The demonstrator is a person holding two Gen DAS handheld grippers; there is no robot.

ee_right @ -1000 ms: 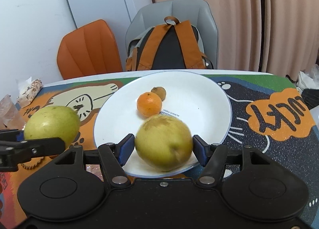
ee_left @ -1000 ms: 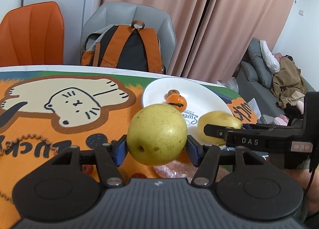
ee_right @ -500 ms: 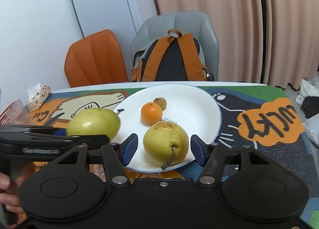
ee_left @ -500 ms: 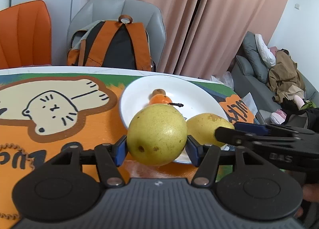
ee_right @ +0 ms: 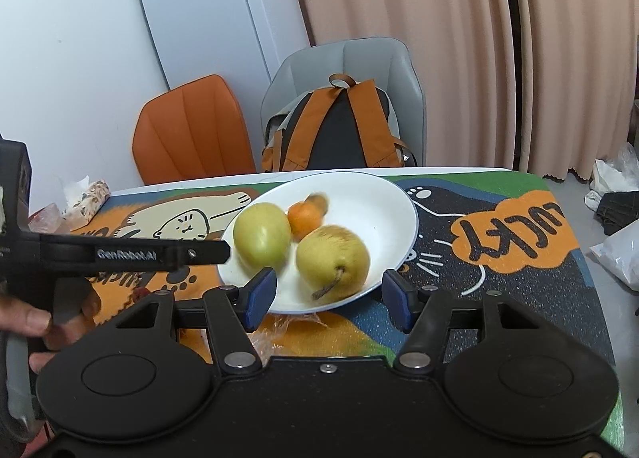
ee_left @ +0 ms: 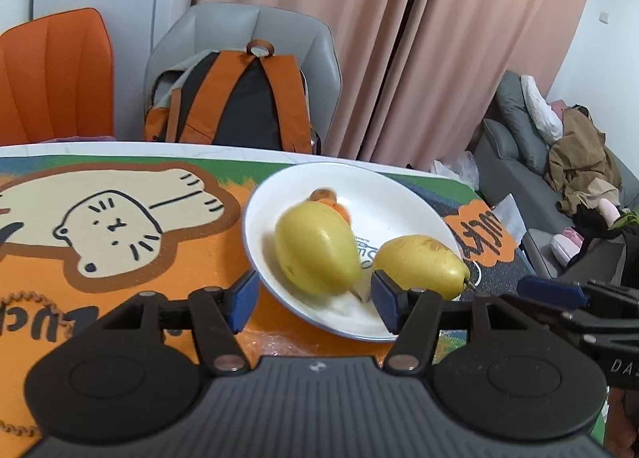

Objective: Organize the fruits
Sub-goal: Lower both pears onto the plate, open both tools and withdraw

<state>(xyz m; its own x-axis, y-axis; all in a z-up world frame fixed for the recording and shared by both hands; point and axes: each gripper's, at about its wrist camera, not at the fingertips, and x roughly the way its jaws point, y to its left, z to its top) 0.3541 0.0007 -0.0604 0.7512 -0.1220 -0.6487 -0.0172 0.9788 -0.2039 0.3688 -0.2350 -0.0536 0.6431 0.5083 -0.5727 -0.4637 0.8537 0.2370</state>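
A white plate [ee_left: 399, 194] [ee_right: 383, 198] holds two yellow-green pears, a small orange [ee_right: 305, 217] and a small brown fruit [ee_right: 317, 200]. The left pear [ee_left: 315, 248] [ee_right: 261, 238] is motion-blurred, just ahead of my open left gripper [ee_left: 311, 300]. The right pear [ee_left: 419, 264] [ee_right: 333, 260] lies with its stem toward me, ahead of my open right gripper [ee_right: 329, 298]. Neither gripper touches a fruit. The left gripper's finger [ee_right: 131, 252] shows in the right wrist view.
The table wears a cartoon cat mat [ee_left: 112, 226]. Crinkled clear plastic [ee_right: 287, 328] lies at the plate's near edge. A grey chair with an orange backpack [ee_right: 335, 126] and an orange chair [ee_right: 191, 130] stand behind the table. Snack packets [ee_right: 86, 198] lie far left.
My left gripper opened and let its pear onto the plate. Both grippers have drawn back and up from the plate. The right pear has settled.
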